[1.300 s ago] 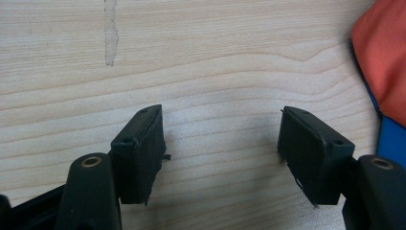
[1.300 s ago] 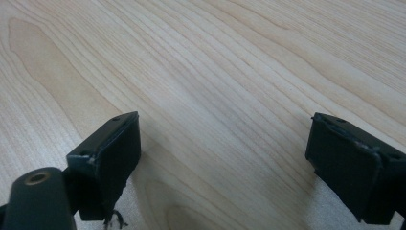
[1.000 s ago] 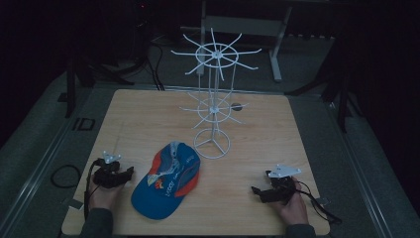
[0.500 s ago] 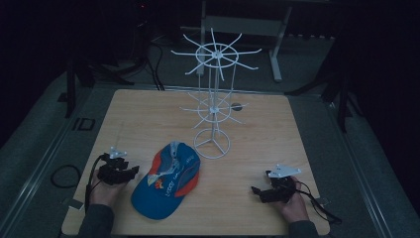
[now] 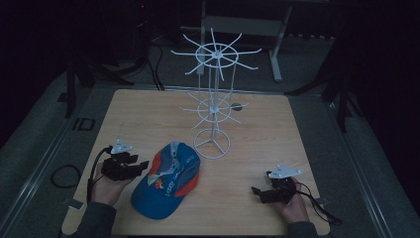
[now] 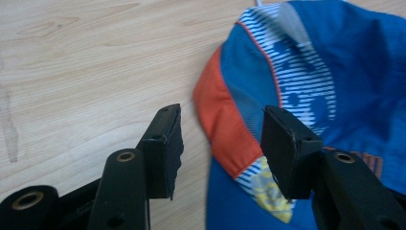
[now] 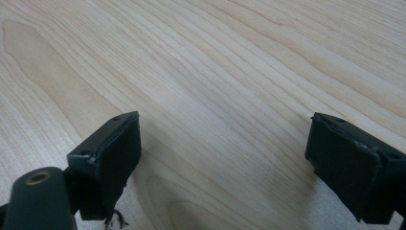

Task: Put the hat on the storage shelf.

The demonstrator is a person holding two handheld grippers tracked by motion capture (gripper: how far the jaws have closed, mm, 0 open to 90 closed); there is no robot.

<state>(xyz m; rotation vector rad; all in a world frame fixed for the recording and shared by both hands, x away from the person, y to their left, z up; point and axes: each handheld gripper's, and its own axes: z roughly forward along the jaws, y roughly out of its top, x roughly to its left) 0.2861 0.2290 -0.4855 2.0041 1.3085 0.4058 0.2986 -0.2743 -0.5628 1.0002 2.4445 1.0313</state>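
A blue cap (image 5: 166, 181) with orange panels and a striped white print lies flat on the wooden table (image 5: 148, 114), near its front left. My left gripper (image 5: 140, 165) is open right at the cap's left edge. In the left gripper view the cap's orange rim (image 6: 225, 129) lies between the spread jaws of that gripper (image 6: 221, 143). My right gripper (image 5: 256, 190) rests open at the front right, well apart from the cap. In the right gripper view my right gripper (image 7: 222, 158) has only bare wood (image 7: 215, 72) between its jaws.
A white wire display stand (image 5: 213, 106) with two tiers of radiating hooks rises from a ring base (image 5: 211, 147) just behind the cap. Dark floor, cables and a metal frame surround the table. Bare wood stretches between the cap and the right gripper.
My left gripper has slid rightward to the cap's edge, so its jaws now straddle the rim. The right gripper and the cap have stayed put.
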